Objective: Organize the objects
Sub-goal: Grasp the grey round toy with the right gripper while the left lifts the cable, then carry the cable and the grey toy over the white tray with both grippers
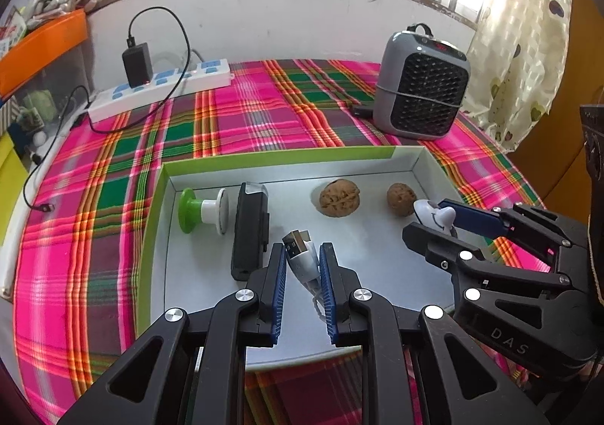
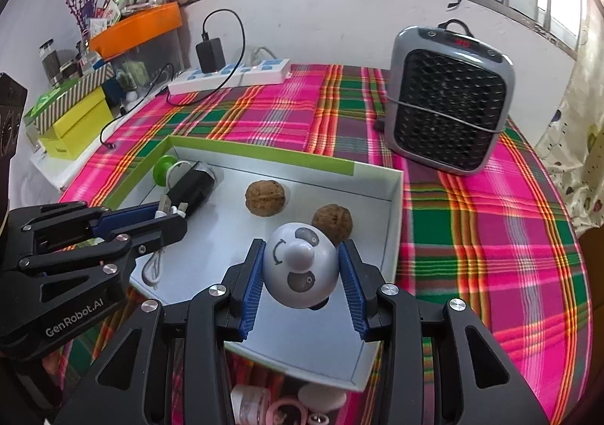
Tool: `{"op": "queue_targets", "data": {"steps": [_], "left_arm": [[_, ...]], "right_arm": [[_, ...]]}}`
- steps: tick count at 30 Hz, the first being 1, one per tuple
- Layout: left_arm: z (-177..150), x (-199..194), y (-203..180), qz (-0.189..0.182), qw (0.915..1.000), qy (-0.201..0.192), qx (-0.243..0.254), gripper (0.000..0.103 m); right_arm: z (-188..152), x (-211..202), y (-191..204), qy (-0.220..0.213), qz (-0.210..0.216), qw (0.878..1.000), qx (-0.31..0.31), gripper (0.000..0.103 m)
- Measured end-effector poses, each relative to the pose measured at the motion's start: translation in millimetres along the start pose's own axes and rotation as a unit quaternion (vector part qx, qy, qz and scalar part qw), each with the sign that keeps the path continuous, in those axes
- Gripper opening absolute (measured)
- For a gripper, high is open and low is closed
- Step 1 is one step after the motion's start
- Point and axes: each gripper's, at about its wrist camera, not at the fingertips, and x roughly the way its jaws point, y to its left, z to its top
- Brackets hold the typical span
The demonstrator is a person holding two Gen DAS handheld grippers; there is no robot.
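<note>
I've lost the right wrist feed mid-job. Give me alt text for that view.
The right gripper is shut on a white panda toy above a shallow tray on a plaid cloth. Two walnuts lie just beyond in the tray. At left, the left gripper holds a white USB cable beside a black box.

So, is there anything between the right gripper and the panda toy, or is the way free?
Nothing visible stands between them. The right gripper already has the panda toy between its blue pads, over the near right part of the box tray. The closest walnut lies just beyond the toy, not in the way.
</note>
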Motion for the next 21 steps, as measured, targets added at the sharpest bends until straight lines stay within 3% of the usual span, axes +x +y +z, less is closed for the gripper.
{"op": "queue_targets", "data": {"steps": [21], "left_arm": [[3,25,0,0.009,0.9997,0.021,0.012,0.016]], "right_arm": [[5,30,1,0.027,-0.019,0.999,-0.024,0.041]]}}
